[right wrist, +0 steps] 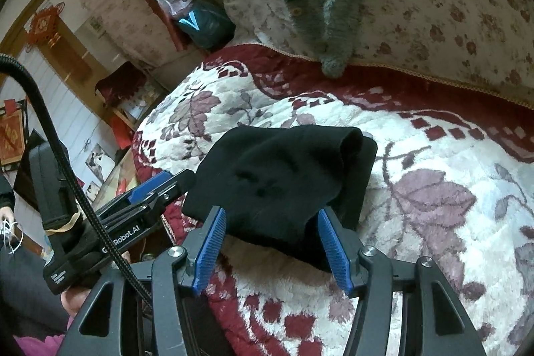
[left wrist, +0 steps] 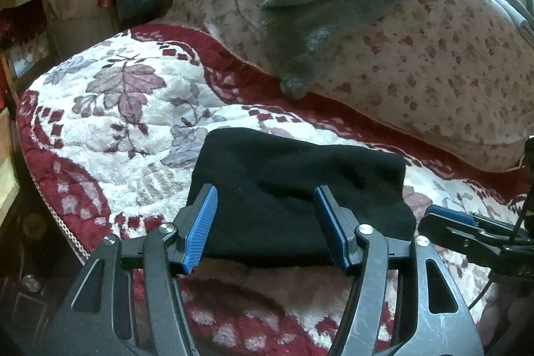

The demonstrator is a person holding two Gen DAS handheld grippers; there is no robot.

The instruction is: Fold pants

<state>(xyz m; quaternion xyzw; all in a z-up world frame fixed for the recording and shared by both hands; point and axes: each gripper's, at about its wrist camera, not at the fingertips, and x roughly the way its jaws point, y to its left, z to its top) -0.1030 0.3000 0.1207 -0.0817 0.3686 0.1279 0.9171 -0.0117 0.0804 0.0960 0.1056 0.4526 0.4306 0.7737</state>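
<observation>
- The black pants [left wrist: 300, 199] lay as a compact folded bundle on the floral bed cover [left wrist: 110, 129], near its front edge and well apart from the grey sweater [left wrist: 313, 9] draped over the flowered quilt [left wrist: 434, 55] behind.
- The left gripper [left wrist: 265, 227] stood wide, its blue pads [left wrist: 200, 229] flanking the near edge of the bundle with nothing pinched between them.
- The right gripper [right wrist: 272, 247] likewise stood parted and empty, held over the bundle's near right corner; whether its fingers [right wrist: 330, 246] brushed the cloth could not be told.
- Risk 1: in the right wrist view the upper layer bulged into a rounded roll at the far end [right wrist: 347, 139], and the top layer did not lie flush over the one below. Left unpressed, the thick fabric would probably spring open.
- Risk 2: either gripper, if lifted away carelessly, could snag the near hem and drag the top layer off.
- Risk 3: the plush cover offered a soft, uneven bed surface, so any further fold might skew.
- Risk 4: the two grippers sat near each other by the bundle, so a sideways move could make them collide.
</observation>
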